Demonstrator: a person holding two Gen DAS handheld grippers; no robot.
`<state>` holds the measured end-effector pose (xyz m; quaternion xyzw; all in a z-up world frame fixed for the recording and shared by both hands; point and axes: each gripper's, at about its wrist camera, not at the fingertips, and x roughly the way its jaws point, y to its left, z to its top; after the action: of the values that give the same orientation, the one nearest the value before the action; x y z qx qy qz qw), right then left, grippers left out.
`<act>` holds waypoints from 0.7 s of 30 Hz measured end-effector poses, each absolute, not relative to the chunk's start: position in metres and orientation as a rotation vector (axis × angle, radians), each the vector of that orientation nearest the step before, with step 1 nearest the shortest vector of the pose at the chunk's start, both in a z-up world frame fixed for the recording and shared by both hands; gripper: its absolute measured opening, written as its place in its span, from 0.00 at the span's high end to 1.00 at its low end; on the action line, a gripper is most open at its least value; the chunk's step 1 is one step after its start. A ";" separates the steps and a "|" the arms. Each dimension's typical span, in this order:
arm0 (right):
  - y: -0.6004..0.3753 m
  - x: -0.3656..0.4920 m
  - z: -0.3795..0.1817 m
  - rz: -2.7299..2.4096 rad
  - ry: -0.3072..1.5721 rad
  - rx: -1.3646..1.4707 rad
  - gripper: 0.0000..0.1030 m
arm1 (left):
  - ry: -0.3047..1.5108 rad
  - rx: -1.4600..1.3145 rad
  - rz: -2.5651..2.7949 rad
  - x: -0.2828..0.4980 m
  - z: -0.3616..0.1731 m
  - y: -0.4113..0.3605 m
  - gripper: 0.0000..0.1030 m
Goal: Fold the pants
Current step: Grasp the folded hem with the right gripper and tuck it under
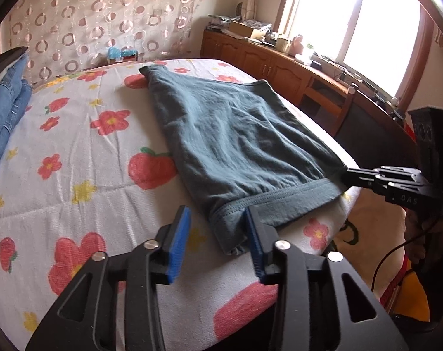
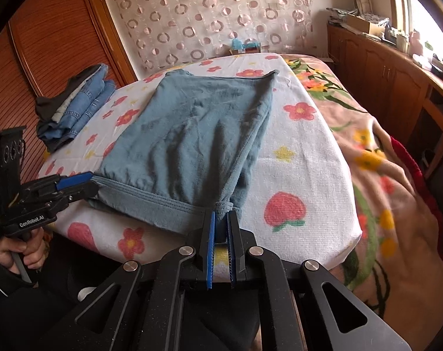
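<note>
A pair of teal-grey pants (image 1: 239,134) lies flat on a bed (image 1: 75,152) covered with a white sheet printed with red flowers and strawberries. The garment's long axis runs from the waistband (image 1: 280,201) at the lower centre of the left wrist view up toward the upper left centre of that frame, where the leg ends taper near the patterned curtain (image 1: 90,20). The waistband sits at the bed's near edge.

The left gripper (image 1: 218,248) stands with its blue-padded fingers (image 1: 179,242) parted around the waistband's left corner; in the left wrist view the pads do not press on the cloth, though the right pad lies just beside it. In the right wrist view the left gripper (image 2: 85,182) sits at that same corner at the left of the frame, held by a hand (image 2: 22,251).

The right gripper (image 2: 221,228) is clenched on the waistband's opposite corner, a small bunch of fabric pinched between its fingers (image 2: 211,251).

The cloth looks soft and knitted, folded lengthwise, with shallow creases fanning up from the gathered waistband. A stack of folded jeans (image 2: 84,102) rests well apart, at the upper left of the right wrist view.
</note>
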<state>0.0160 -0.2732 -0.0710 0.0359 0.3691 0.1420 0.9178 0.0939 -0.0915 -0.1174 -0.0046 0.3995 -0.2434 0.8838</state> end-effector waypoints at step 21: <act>-0.266 0.023 -0.075 0.228 0.739 0.049 0.78 | 0.821 0.023 -0.516 0.096 -0.130 -0.097 0.54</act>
<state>0.0233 -0.2659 -0.0748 0.0237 0.3605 0.1113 0.9258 0.0963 -0.0968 -0.1303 0.0112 0.3948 -0.2481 0.8846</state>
